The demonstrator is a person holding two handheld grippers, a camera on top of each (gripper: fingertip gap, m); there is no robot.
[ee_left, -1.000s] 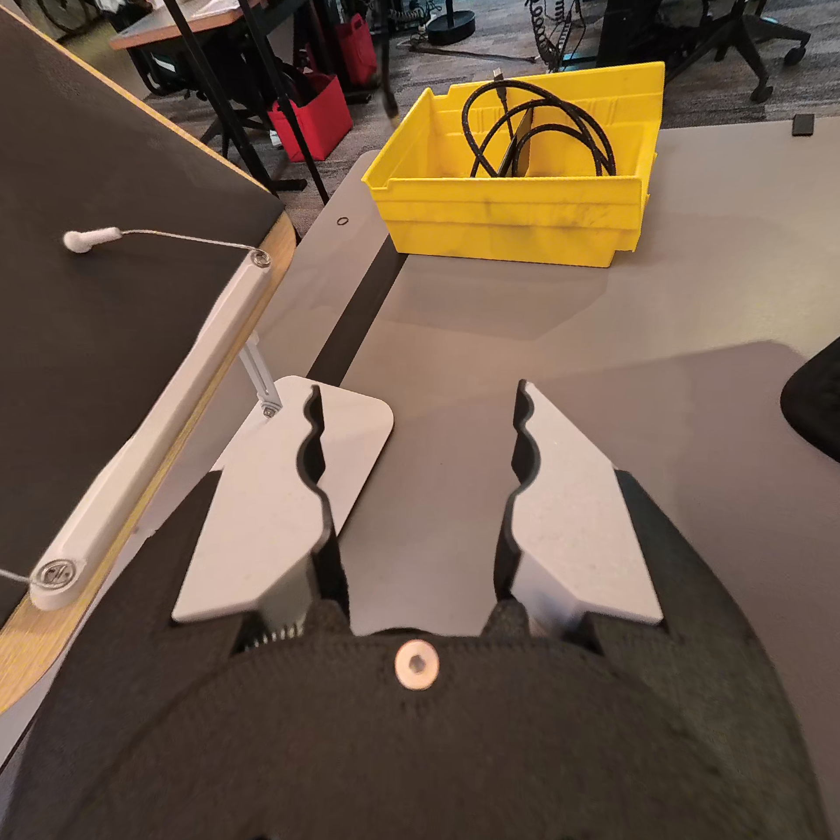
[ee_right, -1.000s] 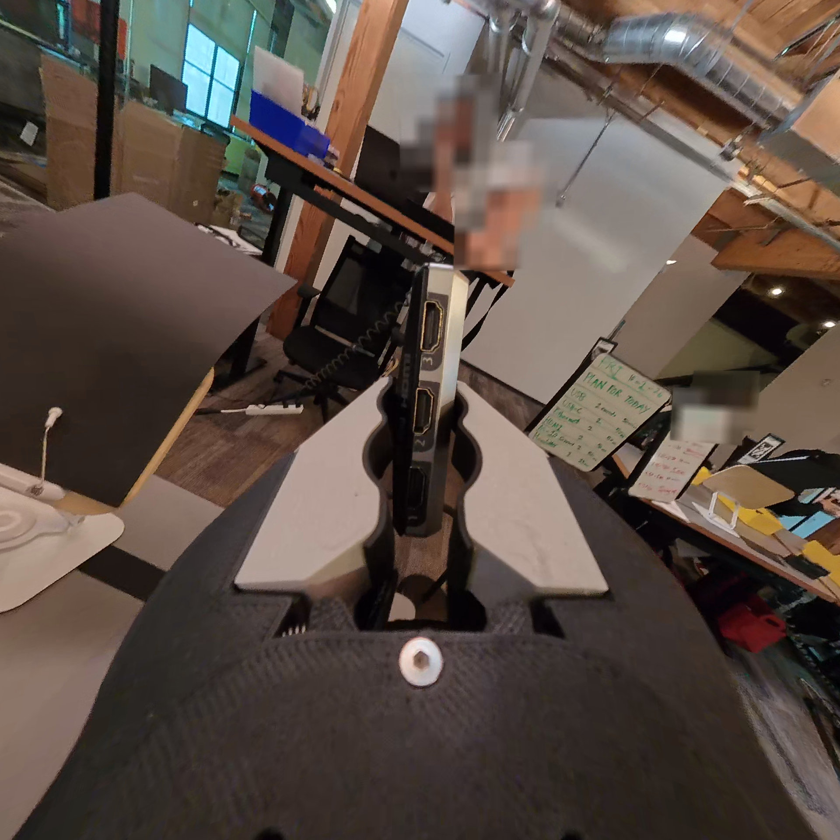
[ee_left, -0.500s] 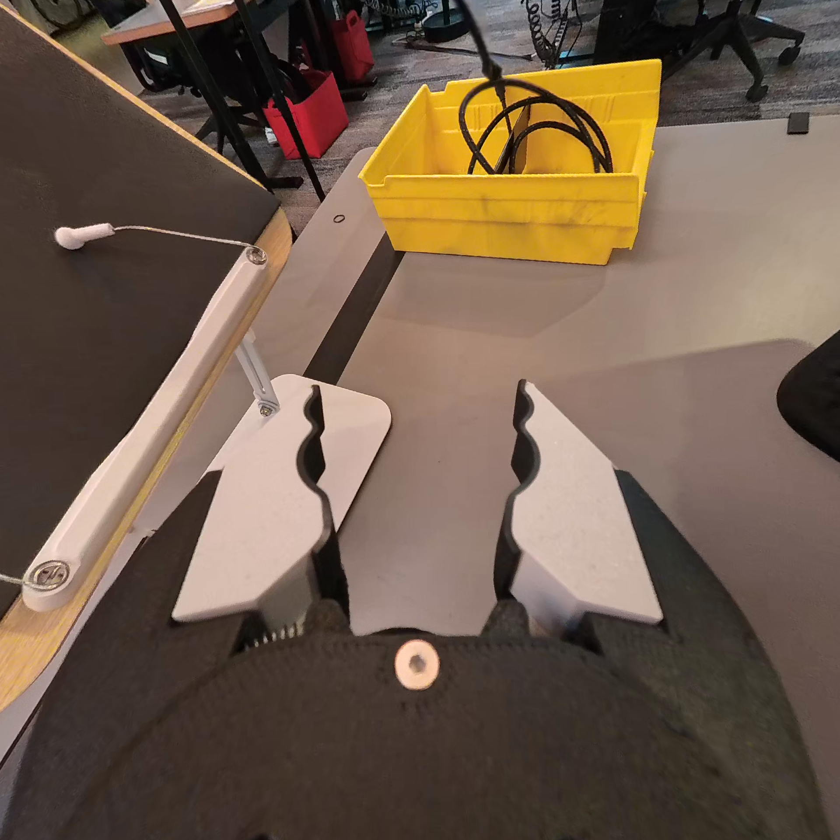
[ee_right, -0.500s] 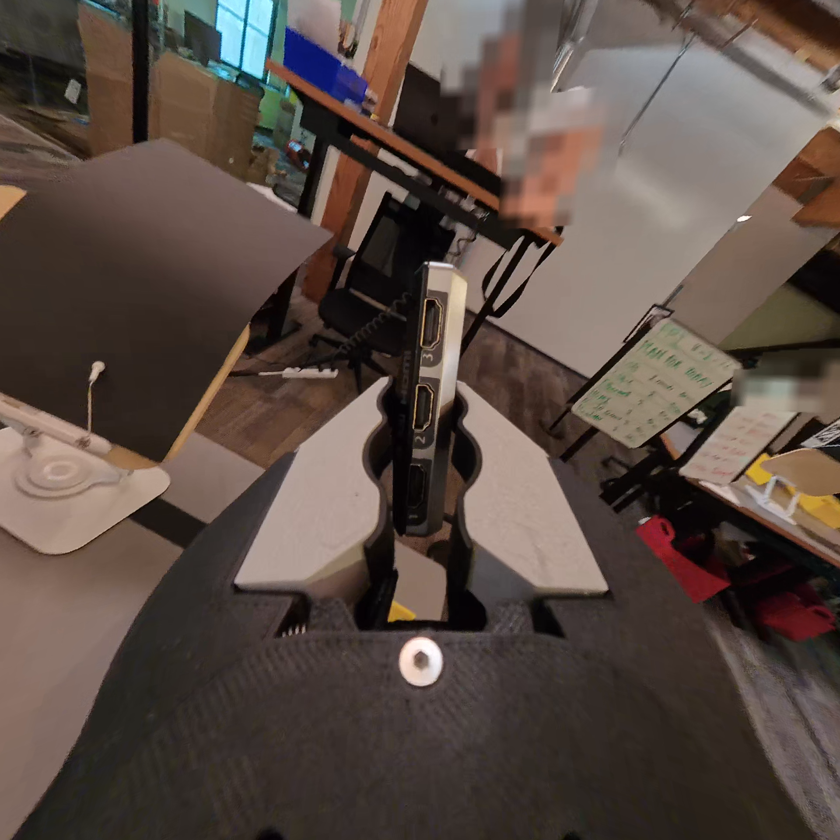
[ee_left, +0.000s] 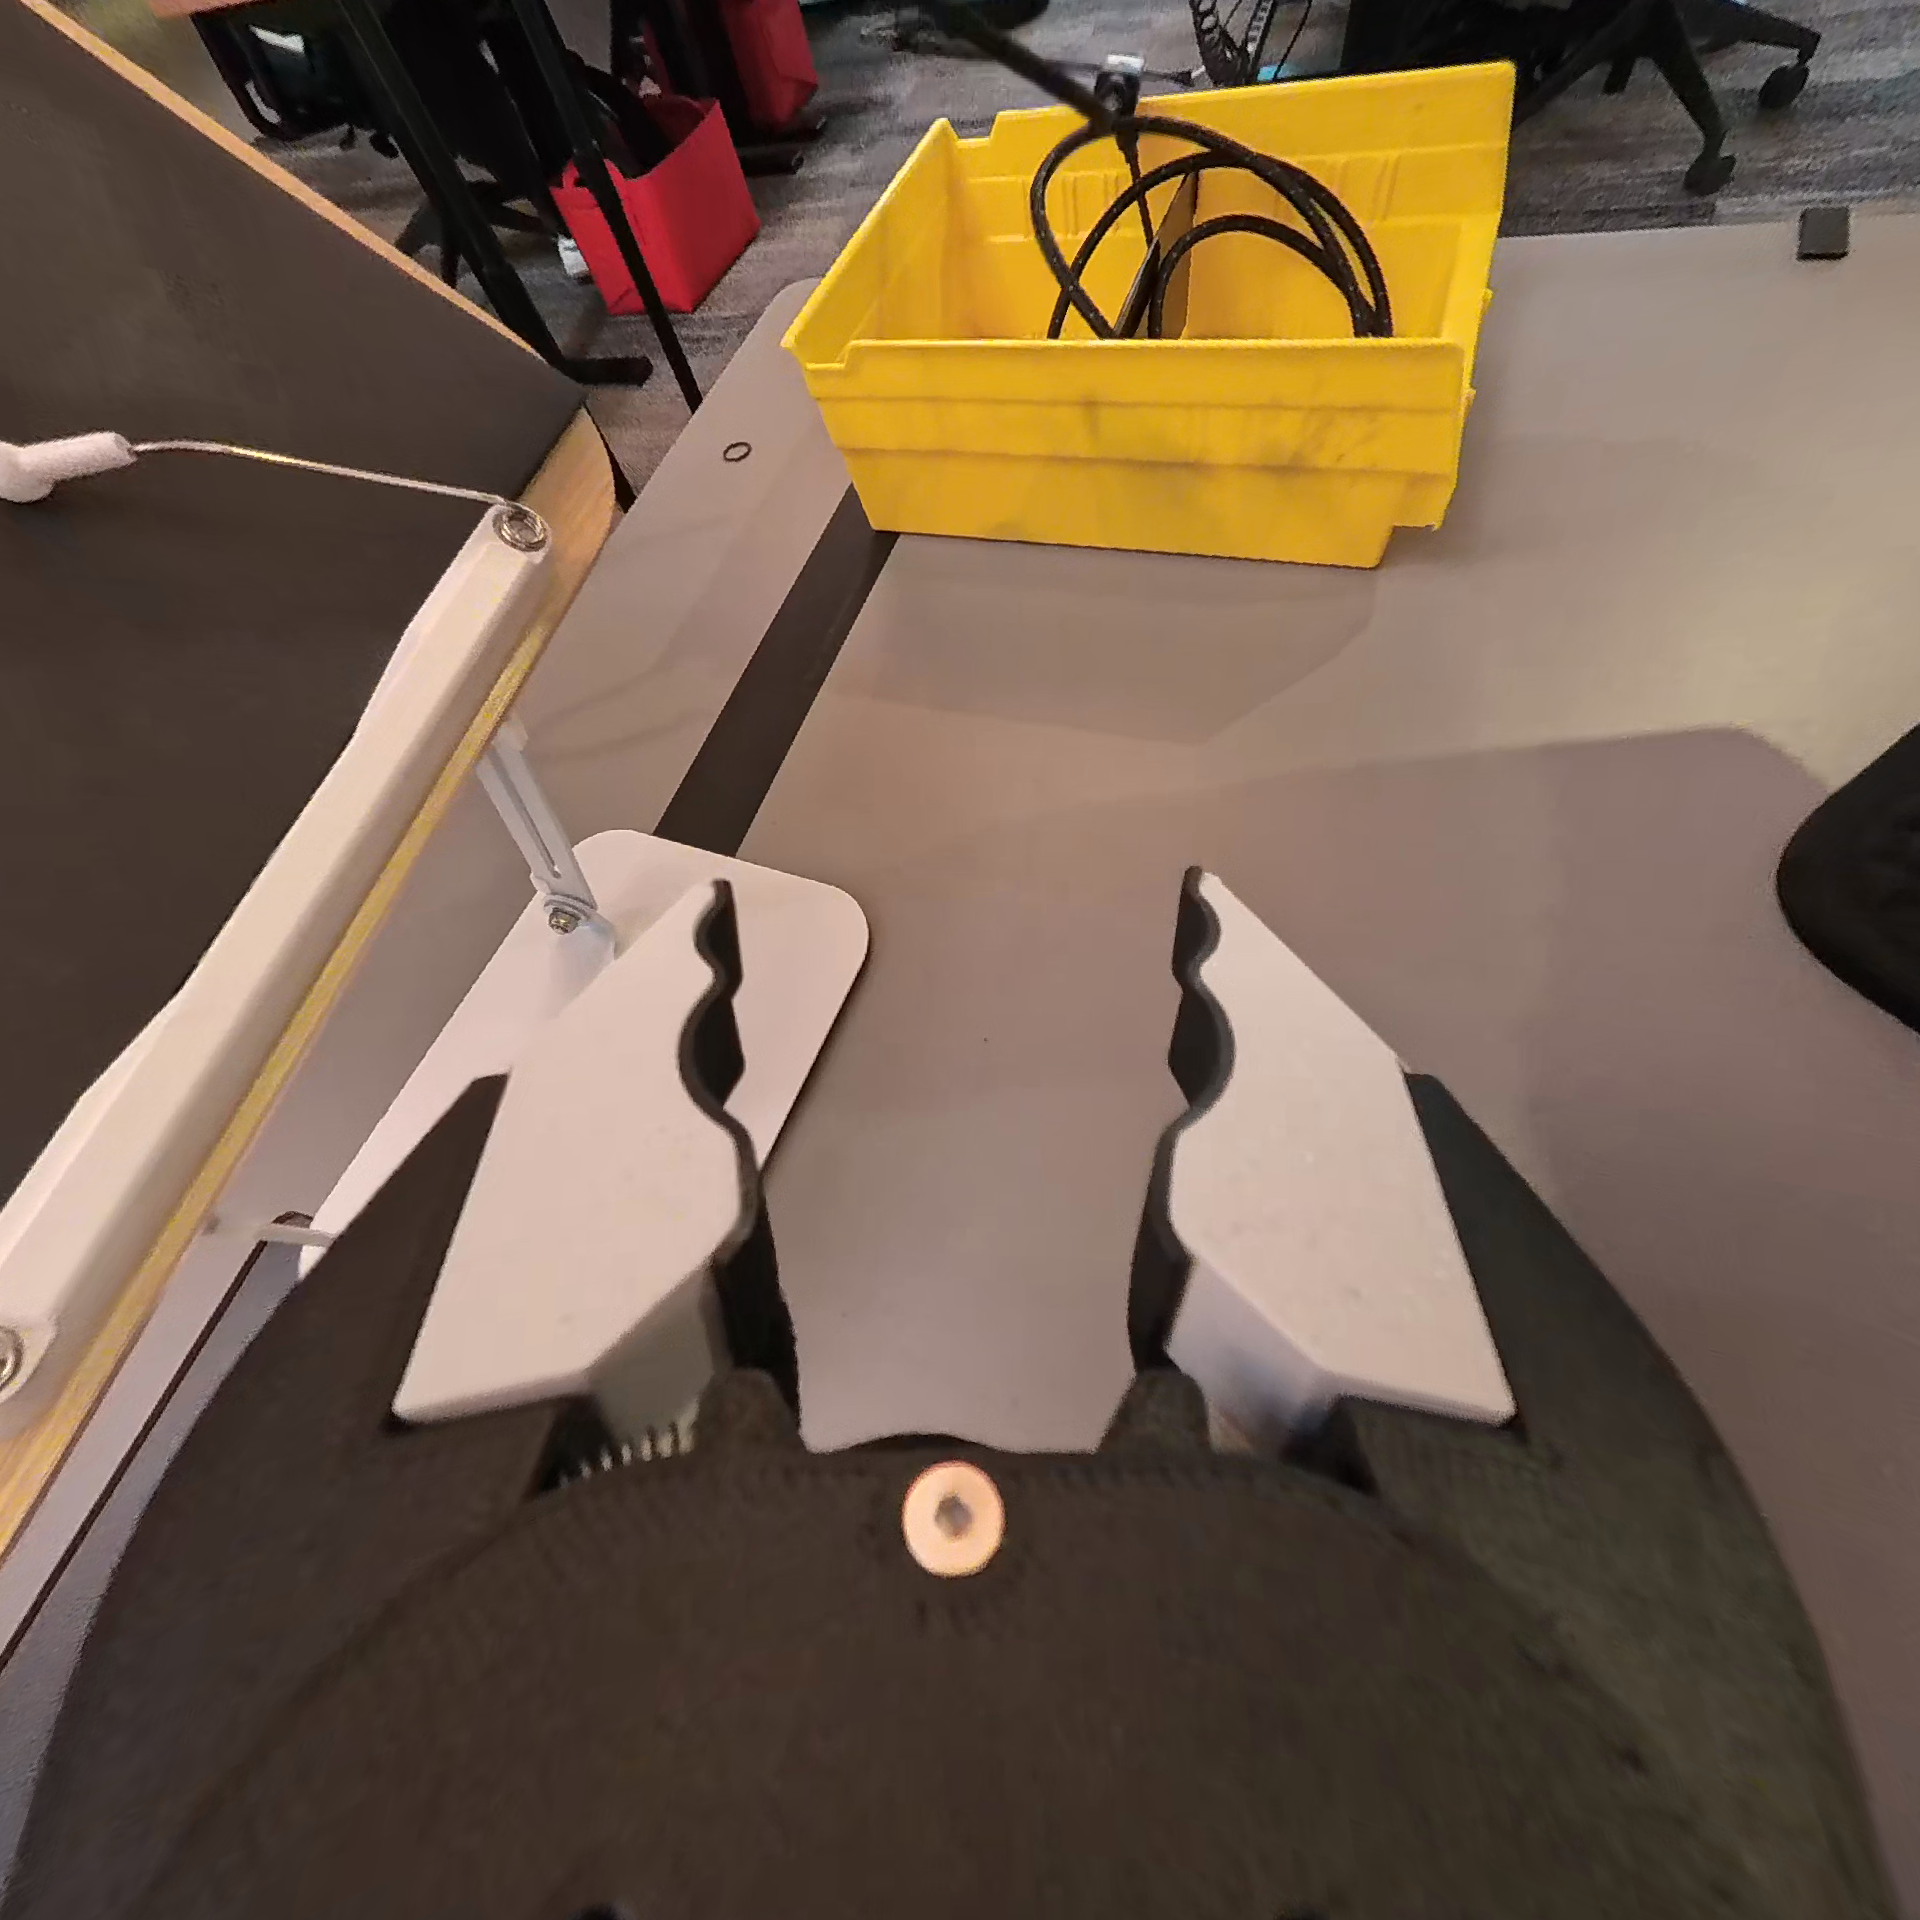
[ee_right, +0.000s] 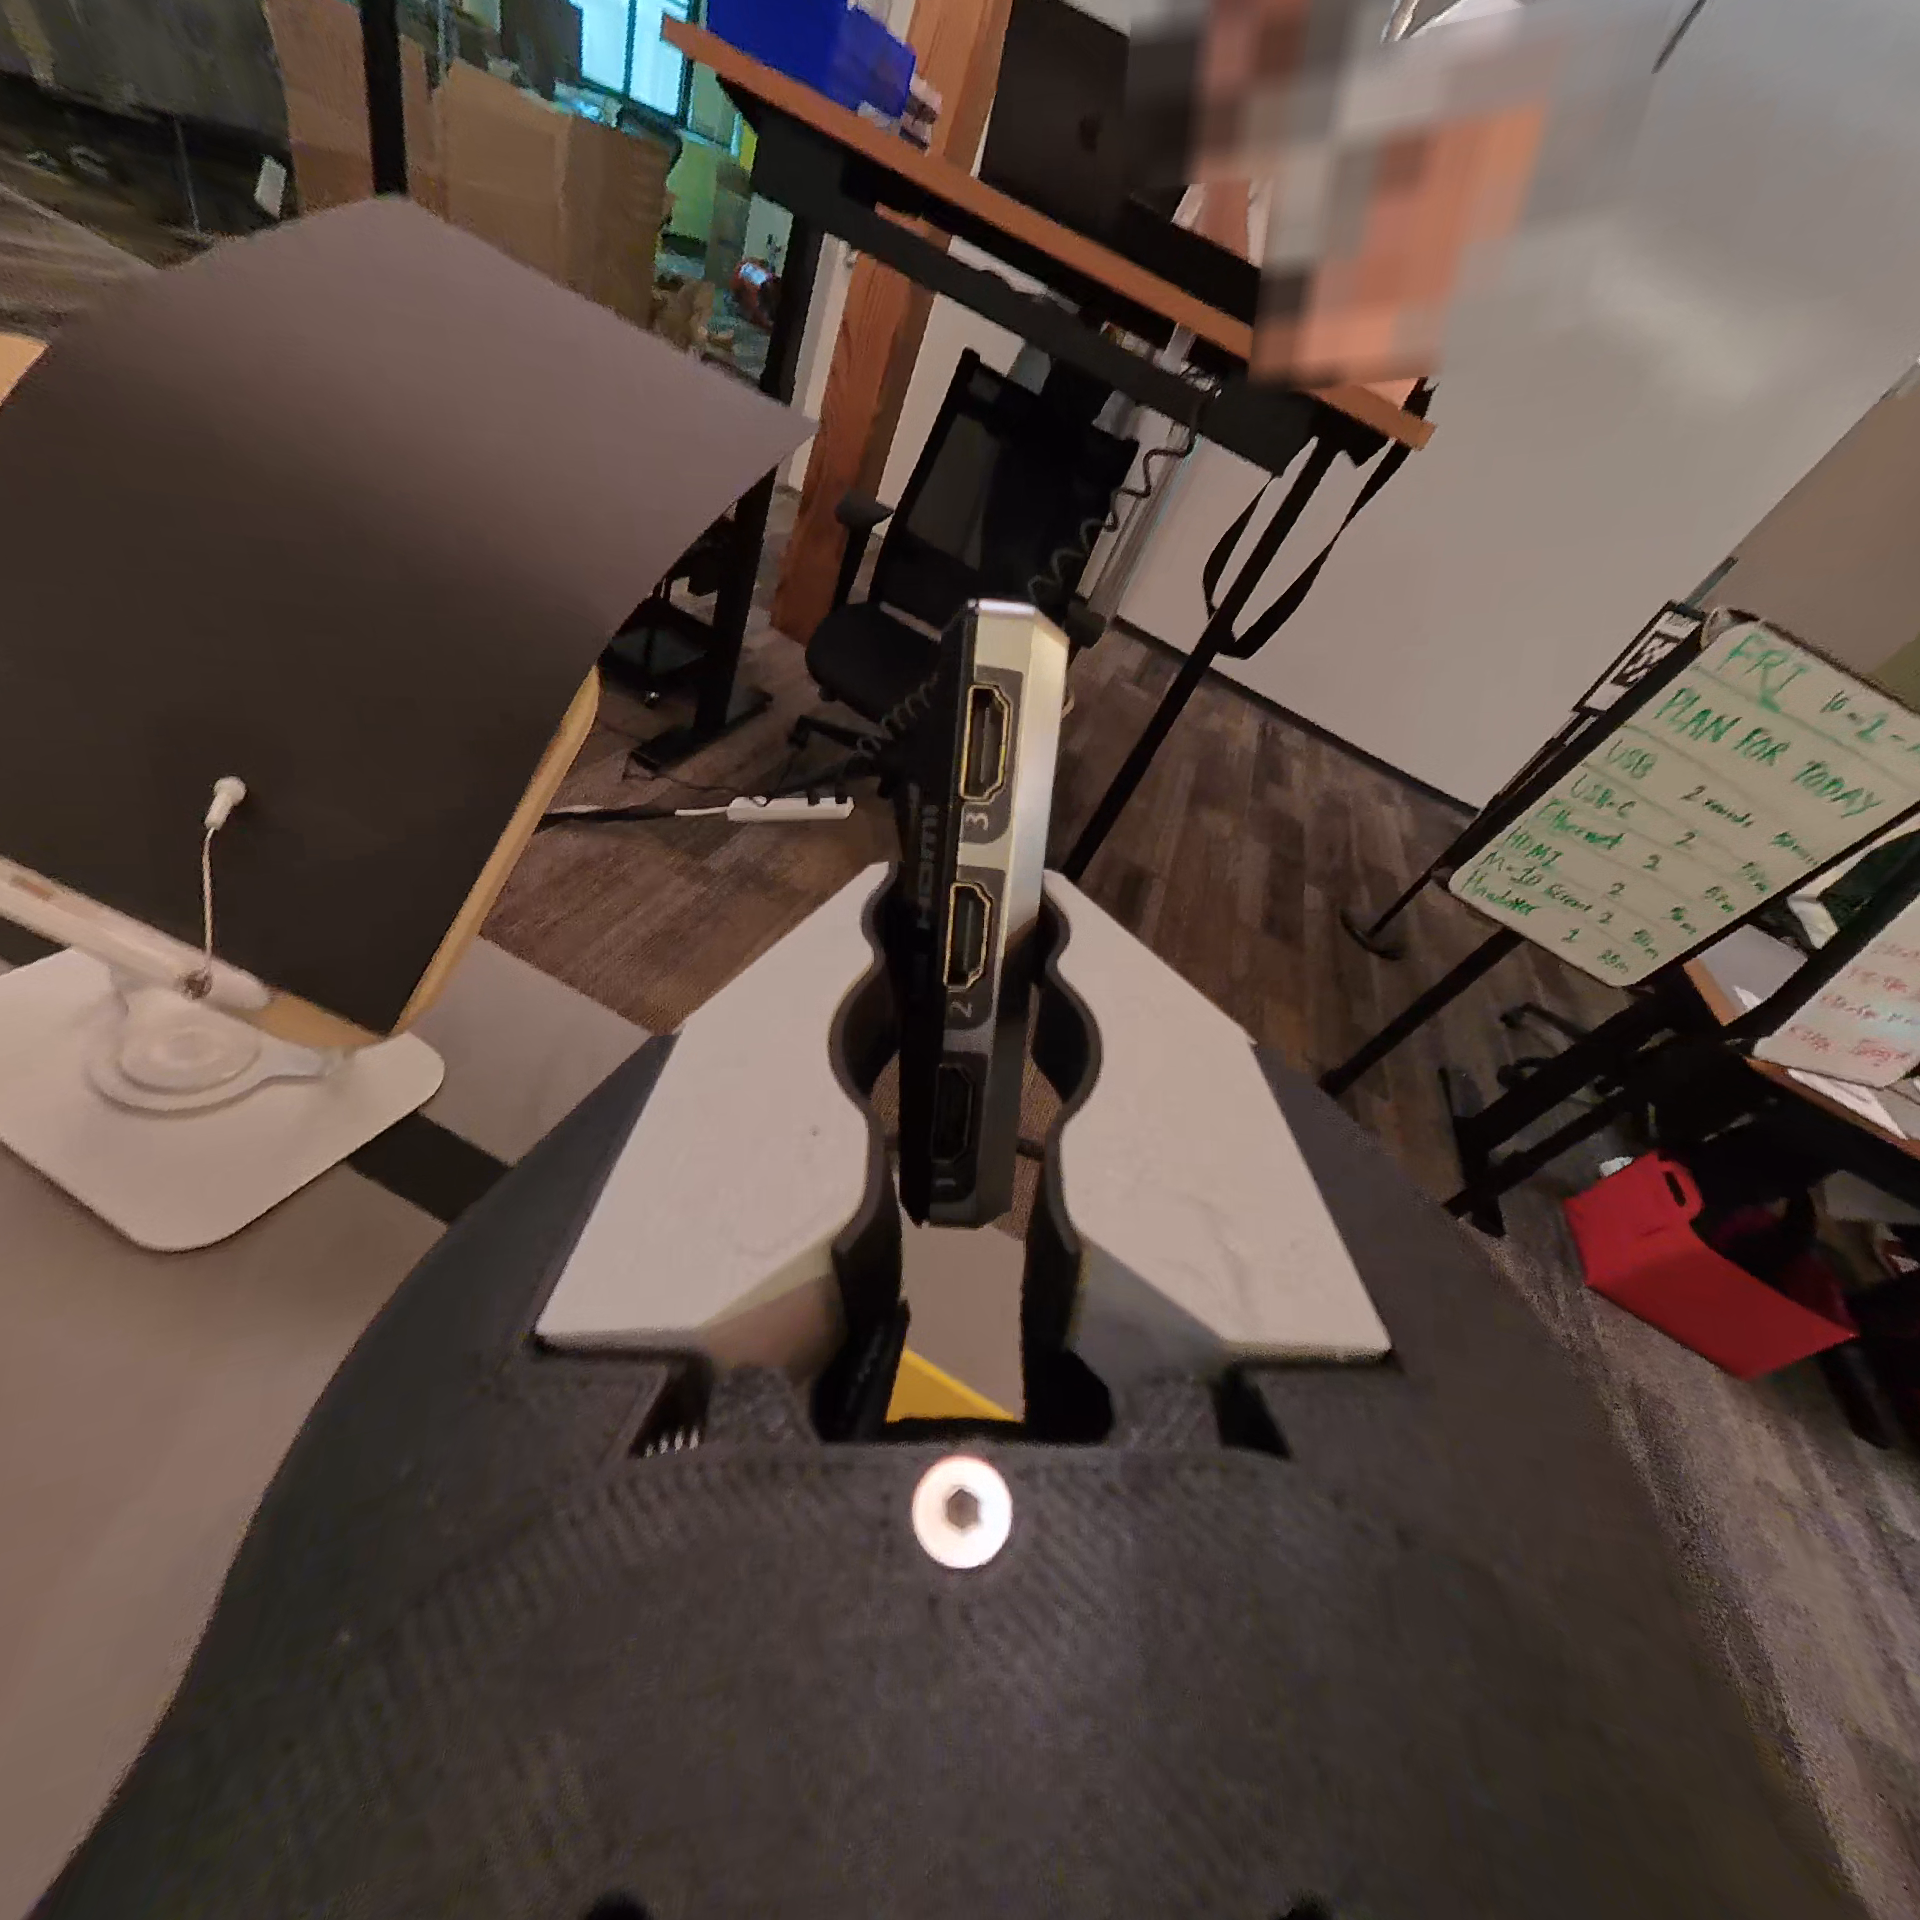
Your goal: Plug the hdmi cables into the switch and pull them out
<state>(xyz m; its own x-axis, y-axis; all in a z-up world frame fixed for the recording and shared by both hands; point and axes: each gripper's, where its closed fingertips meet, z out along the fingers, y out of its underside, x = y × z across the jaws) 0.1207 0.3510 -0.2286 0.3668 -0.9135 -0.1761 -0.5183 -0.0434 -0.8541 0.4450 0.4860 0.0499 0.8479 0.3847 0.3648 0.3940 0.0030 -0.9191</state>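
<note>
My right gripper (ee_right: 961, 904) is shut on the HDMI switch (ee_right: 987, 894), a slim silver and black box held upright in the air with three empty ports facing me. My left gripper (ee_left: 956, 894) is open and empty, low over the grey table (ee_left: 1299, 727). Black HDMI cables (ee_left: 1216, 239) lie coiled in a yellow bin (ee_left: 1143, 416) at the far side of the table, well ahead of the left gripper. One cable end (ee_left: 1117, 88) rises out of the bin toward the top edge of the view.
A white stand (ee_left: 717, 956) (ee_right: 208, 1101) holding a tilted dark board (ee_left: 208, 468) (ee_right: 312, 582) is on the left. A black rounded object (ee_left: 1860, 894) sits at the right edge. Red bins (ee_left: 665, 197), chairs, desks and a whiteboard (ee_right: 1704, 800) stand beyond the table. One gripper's finger ends stand about 45 centimetres off the other's.
The right gripper has tilted downward with the switch, bringing the table and a yellow bin corner into view. The left gripper has moved slightly forward, staying open. A cable end has appeared lifted above the bin.
</note>
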